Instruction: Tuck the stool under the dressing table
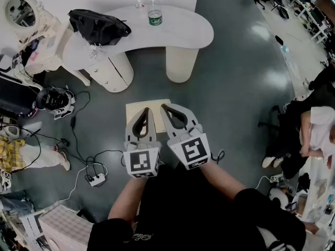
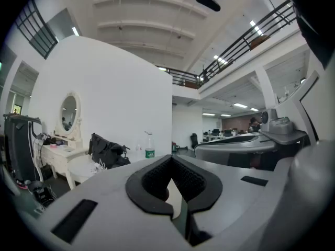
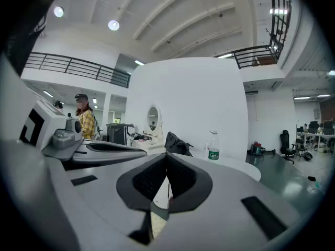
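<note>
Head view: the stool (image 1: 134,111) is seen at centre frame, short of the dressing table (image 1: 183,33), with both claws closed and empty over its seat.
The left gripper (image 1: 148,114) and right gripper (image 1: 167,110) are held with jaws together on nothing, so the stool could only be shoved, and an off-centre push might skew or tip it. A crooked run would likely drive it into the ribbed leg (image 1: 112,69) or the round leg (image 1: 180,64), and the jolt could topple the bottle (image 1: 154,15) set beside the black bag (image 1: 97,25). The gap between the legs looks unobstructed. A headset (image 1: 55,99) and a power strip (image 1: 97,180) lie on the floor at left, apart from that path. A mirror (image 1: 20,12) stands at upper left.
</note>
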`<control>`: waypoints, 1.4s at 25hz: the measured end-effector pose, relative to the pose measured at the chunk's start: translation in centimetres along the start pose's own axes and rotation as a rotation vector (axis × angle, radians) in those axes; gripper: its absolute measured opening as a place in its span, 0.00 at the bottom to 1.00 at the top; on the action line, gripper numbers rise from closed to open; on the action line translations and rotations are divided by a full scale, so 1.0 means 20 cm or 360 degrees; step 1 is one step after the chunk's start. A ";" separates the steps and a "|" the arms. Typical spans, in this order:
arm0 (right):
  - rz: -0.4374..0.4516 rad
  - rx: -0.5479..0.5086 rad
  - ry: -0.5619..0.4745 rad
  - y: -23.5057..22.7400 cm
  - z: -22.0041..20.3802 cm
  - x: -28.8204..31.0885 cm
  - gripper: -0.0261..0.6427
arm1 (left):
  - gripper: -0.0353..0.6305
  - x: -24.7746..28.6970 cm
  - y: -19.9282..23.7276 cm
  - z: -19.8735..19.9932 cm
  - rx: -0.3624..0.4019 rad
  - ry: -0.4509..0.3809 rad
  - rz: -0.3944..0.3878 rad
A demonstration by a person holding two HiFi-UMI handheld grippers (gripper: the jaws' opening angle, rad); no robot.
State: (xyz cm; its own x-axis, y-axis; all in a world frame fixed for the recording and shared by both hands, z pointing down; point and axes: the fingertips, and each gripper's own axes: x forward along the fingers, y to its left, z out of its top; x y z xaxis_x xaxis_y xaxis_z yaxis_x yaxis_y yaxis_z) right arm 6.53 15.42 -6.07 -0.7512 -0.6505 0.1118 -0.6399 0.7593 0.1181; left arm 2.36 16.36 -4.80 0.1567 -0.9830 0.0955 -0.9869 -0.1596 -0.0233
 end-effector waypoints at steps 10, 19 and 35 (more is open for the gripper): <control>-0.0004 0.0075 0.0000 0.03 -0.01 -0.01 0.05 | 0.06 -0.03 0.00 -0.03 -0.0009 0.0016 -0.0011; -0.0014 0.0064 0.0032 0.05 -0.04 0.00 0.05 | 0.06 -0.05 0.04 -0.07 -0.0027 0.0039 0.0002; -0.0025 0.0103 0.0113 0.22 -0.11 0.05 0.05 | 0.06 -0.17 0.18 -0.16 -0.0054 0.0071 -0.0011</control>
State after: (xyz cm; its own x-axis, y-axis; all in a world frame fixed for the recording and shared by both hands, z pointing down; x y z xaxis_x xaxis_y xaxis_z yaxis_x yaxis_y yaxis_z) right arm 3.28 18.00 -3.34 -0.7290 -0.6603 0.1806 -0.6625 0.7469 0.0567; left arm -1.79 19.40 -1.98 0.1621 -0.9768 0.1397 -0.9867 -0.1621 0.0112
